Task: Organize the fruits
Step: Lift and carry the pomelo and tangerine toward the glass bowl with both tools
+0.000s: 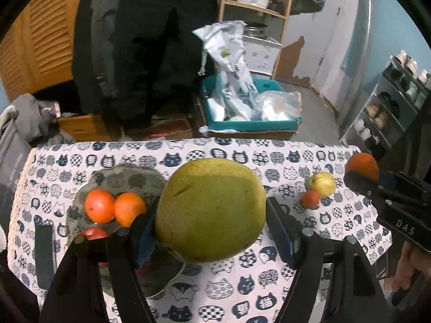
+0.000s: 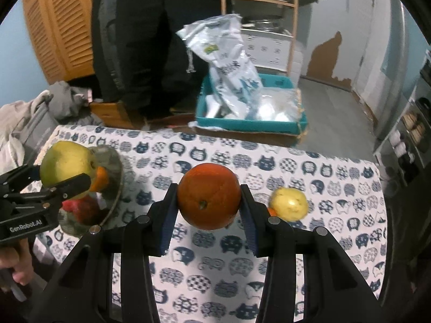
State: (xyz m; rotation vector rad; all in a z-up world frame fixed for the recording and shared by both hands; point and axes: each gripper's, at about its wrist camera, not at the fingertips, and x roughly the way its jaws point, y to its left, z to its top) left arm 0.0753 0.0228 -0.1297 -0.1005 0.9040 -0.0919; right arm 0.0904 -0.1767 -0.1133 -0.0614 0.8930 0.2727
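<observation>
My left gripper (image 1: 211, 212) is shut on a large green mango (image 1: 210, 210), held above the right rim of a glass plate (image 1: 121, 175). The plate holds two orange fruits (image 1: 99, 206) and a red fruit (image 1: 95, 232). My right gripper (image 2: 208, 204) is shut on a large orange (image 2: 209, 196), held above the cat-print tablecloth (image 2: 215, 269). A yellow fruit (image 2: 289, 204) lies on the cloth to its right, with a small orange fruit (image 1: 310, 198) beside it. The mango and left gripper (image 2: 64, 180) also show at the left of the right wrist view.
A teal box (image 1: 269, 126) with plastic bags stands on the floor beyond the table's far edge. A person in dark clothes (image 1: 140, 40) stands behind the table. A wooden shelf (image 1: 256, 8) and a shoe rack (image 1: 390, 99) stand at the back and right.
</observation>
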